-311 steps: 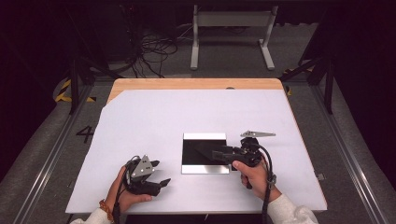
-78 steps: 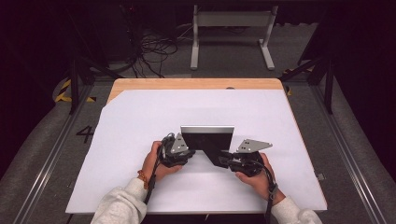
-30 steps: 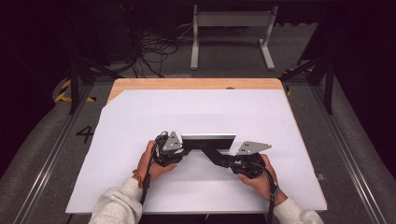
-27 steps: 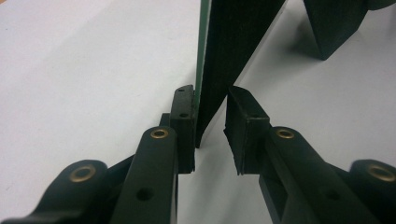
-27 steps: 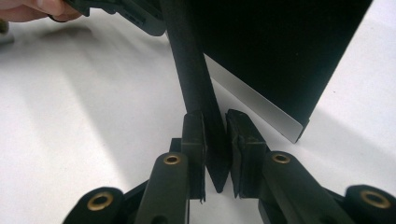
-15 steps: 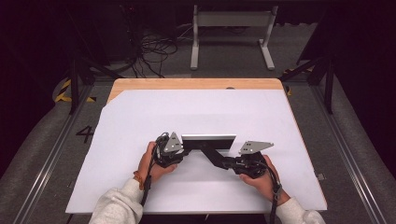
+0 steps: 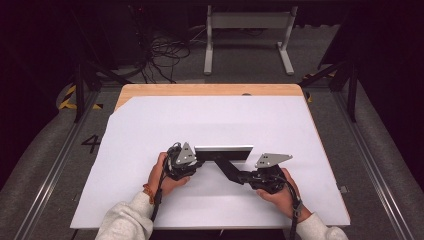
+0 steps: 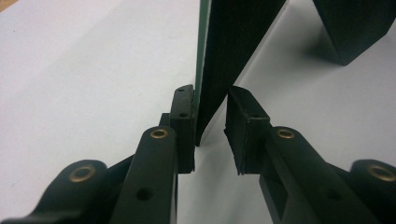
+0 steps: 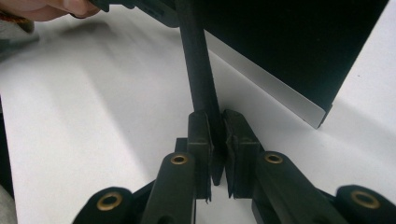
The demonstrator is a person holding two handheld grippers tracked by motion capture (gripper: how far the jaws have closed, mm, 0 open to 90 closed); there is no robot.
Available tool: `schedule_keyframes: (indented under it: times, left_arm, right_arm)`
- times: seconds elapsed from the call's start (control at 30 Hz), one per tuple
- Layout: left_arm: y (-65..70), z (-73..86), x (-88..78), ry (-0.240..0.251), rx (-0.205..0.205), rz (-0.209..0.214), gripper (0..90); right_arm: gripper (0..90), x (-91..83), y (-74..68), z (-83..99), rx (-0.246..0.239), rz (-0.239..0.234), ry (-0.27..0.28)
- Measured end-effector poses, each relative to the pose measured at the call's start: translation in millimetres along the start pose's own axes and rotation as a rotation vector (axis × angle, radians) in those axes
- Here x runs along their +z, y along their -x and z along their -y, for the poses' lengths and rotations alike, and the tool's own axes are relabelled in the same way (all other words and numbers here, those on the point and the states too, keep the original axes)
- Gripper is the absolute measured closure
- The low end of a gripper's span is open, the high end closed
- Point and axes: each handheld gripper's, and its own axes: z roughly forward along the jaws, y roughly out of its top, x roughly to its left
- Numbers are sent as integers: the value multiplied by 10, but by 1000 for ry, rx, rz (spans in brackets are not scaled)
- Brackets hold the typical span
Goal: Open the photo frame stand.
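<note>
Standing photo frame (image 7: pixel 224 151), stand leg (image 9: pixel 198 74) pinched by right gripper (image 9: pixel 217 154), frame front hidden

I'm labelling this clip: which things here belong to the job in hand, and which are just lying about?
In the job:
- frame, upright
- its strut, clamped by the right gripper
- left gripper, open around the frame's edge

Lying about:
- cables on the floor
- metal stand beyond the table

A black picture frame (image 7: pixel 223 152) with a silver edge and a green front stands on the white desk (image 7: pixel 150 125), whose far rim is bare wood. Both sleeves (image 7: pixel 125 220) are light grey.
</note>
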Motion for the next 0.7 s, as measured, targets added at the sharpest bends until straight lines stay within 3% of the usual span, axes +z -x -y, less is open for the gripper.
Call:
schedule_keyframes:
  times: [0.47, 0.7]
  left_arm:
    - [9, 0, -2, -3, -2, -4, 729]
    - [-18, -11, -82, 21, -5, 11, 720]
  right_arm:
    - [804, -27, -36, 2, -8, 10, -11]
    - [719, -193, 15, -33, -31, 46, 52]
